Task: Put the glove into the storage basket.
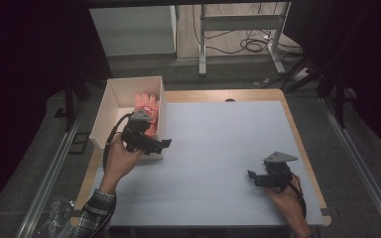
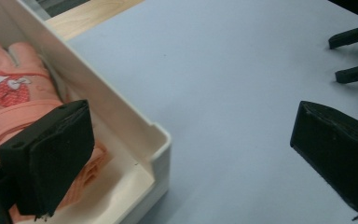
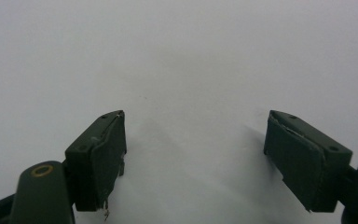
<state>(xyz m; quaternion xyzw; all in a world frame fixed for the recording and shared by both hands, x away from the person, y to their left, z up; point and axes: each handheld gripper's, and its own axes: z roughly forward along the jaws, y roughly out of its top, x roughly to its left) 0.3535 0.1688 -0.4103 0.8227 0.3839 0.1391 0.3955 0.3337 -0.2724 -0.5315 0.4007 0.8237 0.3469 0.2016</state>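
Observation:
A white open box (image 1: 104,115) stands at the table's back left, and a salmon-pink glove (image 1: 147,102) lies in it. My left gripper (image 1: 159,146) hangs open at the box's near right corner, held by a hand. In the left gripper view one jaw is over the glove (image 2: 14,88) inside the box (image 2: 121,109) and the other is over the mat, with nothing in the left gripper (image 2: 191,116). My right gripper (image 1: 253,177) rests low over the mat at the front right, open and empty (image 3: 196,121). The right gripper (image 2: 352,55) also shows far off in the left gripper view.
A pale blue-grey mat (image 1: 228,144) covers most of the wooden table (image 1: 218,95). Crumpled clear plastic (image 1: 54,213) lies by the table's front left corner. Behind the table are metal desk legs (image 1: 202,44) and floor cables (image 1: 253,44).

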